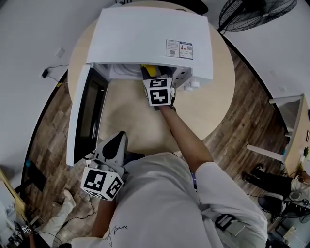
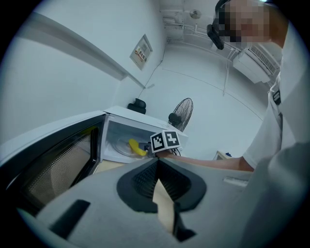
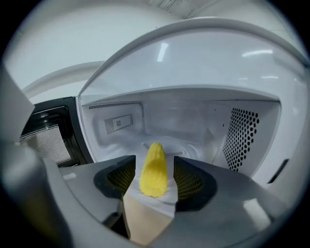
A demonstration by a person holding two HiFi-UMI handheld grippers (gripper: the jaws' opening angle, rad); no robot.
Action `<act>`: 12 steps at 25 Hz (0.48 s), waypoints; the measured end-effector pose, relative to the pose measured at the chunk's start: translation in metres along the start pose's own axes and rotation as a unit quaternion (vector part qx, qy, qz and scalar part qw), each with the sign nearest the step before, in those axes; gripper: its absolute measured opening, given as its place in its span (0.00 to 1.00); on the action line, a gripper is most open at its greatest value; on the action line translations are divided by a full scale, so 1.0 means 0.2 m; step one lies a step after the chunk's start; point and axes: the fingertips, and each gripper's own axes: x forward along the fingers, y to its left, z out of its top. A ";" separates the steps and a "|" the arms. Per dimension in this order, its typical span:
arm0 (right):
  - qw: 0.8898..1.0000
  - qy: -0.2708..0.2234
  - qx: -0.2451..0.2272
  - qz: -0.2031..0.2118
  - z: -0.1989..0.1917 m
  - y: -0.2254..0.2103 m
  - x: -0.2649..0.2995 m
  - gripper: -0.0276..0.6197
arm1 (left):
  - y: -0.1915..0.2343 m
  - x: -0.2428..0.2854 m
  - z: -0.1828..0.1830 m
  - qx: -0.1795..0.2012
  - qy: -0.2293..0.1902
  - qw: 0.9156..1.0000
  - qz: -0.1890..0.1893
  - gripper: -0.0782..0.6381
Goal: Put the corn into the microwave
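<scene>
The yellow corn (image 3: 154, 170) lies on the floor of the white microwave (image 3: 193, 72), just inside its open front. My right gripper (image 3: 154, 162) reaches into the opening, open, with a gap between the corn and each pad. From the head view, the corn (image 1: 150, 70) shows under the microwave's (image 1: 150, 38) top edge, ahead of the right gripper (image 1: 156, 81). The door (image 1: 87, 111) stands swung open to the left. My left gripper (image 1: 116, 143) hangs back near my body, shut and empty. The left gripper view also shows the corn (image 2: 135, 147) inside the cavity.
The microwave stands on a round wooden table (image 1: 213, 106). A black floor fan (image 1: 252, 12) is behind the table at the right. White furniture (image 1: 290, 126) stands at the right on the wood floor.
</scene>
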 end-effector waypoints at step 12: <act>1.000 -0.012 0.009 0.020 0.02 0.03 -0.14 0.41 | -0.08 -0.03 -0.01 0.003 -0.019 1.000 0.003 0.10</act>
